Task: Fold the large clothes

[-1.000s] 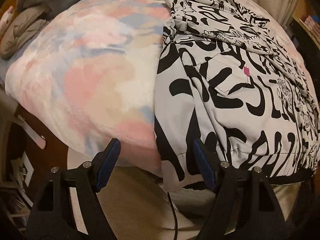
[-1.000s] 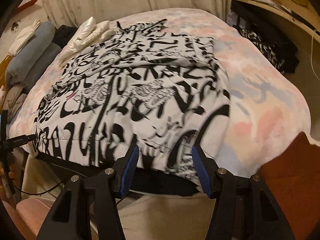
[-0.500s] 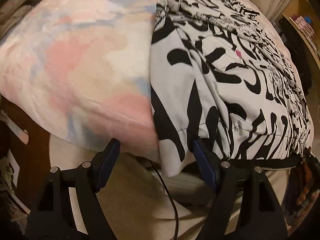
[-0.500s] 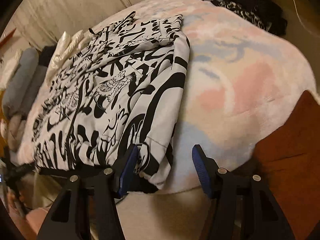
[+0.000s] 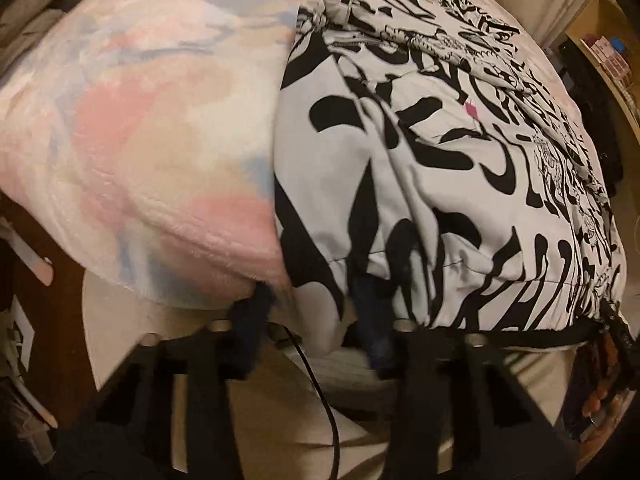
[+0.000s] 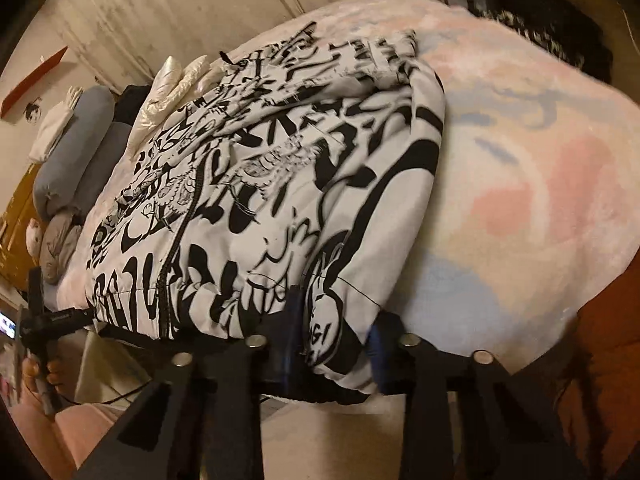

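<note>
Black-and-white printed jacket [image 5: 460,184] spread on the bed

White fabric with bold black lettering and a dark central zip, it lies flat, creased, hem hanging over the bed's 6 o'clock edge in both views; a small pink tag shows near its middle.

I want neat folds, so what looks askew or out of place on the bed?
The black-and-white jacket lies rumpled, its hem hanging over the edge of the pastel blanket, and its upper part bunched in wrinkles. Nothing looks torn or spilled.
</note>
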`<action>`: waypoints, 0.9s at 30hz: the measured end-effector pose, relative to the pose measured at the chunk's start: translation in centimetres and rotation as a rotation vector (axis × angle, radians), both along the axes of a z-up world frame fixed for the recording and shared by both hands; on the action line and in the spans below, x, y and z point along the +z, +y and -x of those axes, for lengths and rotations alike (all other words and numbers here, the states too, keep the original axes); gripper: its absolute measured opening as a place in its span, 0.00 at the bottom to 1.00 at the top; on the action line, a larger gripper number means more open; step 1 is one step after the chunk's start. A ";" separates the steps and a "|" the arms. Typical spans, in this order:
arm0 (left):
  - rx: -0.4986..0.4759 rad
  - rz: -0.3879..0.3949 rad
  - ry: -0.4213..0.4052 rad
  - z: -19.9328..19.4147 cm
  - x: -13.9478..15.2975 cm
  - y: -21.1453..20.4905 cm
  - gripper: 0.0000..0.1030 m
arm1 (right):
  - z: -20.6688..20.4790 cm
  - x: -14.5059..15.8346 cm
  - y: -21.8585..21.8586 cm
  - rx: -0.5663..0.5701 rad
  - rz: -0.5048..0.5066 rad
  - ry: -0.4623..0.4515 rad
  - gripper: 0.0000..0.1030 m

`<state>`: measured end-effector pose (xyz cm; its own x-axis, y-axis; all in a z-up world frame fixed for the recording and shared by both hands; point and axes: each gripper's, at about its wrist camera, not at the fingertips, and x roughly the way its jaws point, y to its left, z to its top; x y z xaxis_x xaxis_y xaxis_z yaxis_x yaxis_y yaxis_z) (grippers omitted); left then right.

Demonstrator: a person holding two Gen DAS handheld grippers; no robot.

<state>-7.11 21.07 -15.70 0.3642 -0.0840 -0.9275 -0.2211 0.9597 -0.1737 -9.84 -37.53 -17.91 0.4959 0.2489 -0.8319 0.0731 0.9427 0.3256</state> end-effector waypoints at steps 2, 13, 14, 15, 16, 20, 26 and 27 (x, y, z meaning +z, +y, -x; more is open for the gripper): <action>0.038 0.001 -0.021 0.4 0.7 0.0 0.13 | 0.2 1.2 0.5 0.001 0.015 -0.031 0.17; 0.044 0.038 -0.274 4.6 8.8 -0.3 0.03 | 2.7 8.9 0.2 -0.012 -0.031 -0.175 0.13; 0.037 0.042 -0.285 4.8 9.5 -0.4 0.03 | 3.1 9.6 0.1 -0.011 -0.036 -0.181 0.13; 0.023 0.047 -0.297 5.1 10.4 -0.5 0.03 | 3.6 10.1 0.0 -0.010 -0.039 -0.186 0.13; 0.012 0.052 -0.305 5.2 11.1 -0.5 0.03 | 3.9 10.5 -0.2 -0.008 -0.042 -0.192 0.12; -0.031 0.064 -0.333 5.4 13.9 -0.4 0.03 | 5.6 12.9 -0.5 0.008 -0.047 -0.218 0.12; -0.022 0.144 -0.399 1.4 17.1 0.1 0.03 | 3.3 14.8 -1.7 -0.036 -0.112 -0.235 0.12; -0.011 0.156 -0.413 0.4 17.6 0.2 0.03 | 2.3 15.1 -2.1 -0.055 -0.138 -0.242 0.12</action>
<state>-7.53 21.30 1.91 0.6999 -0.2175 -0.6803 -0.0925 0.9169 -0.3882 -12.17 -39.63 -2.77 0.6919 0.3188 -0.6478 0.0270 0.8851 0.4645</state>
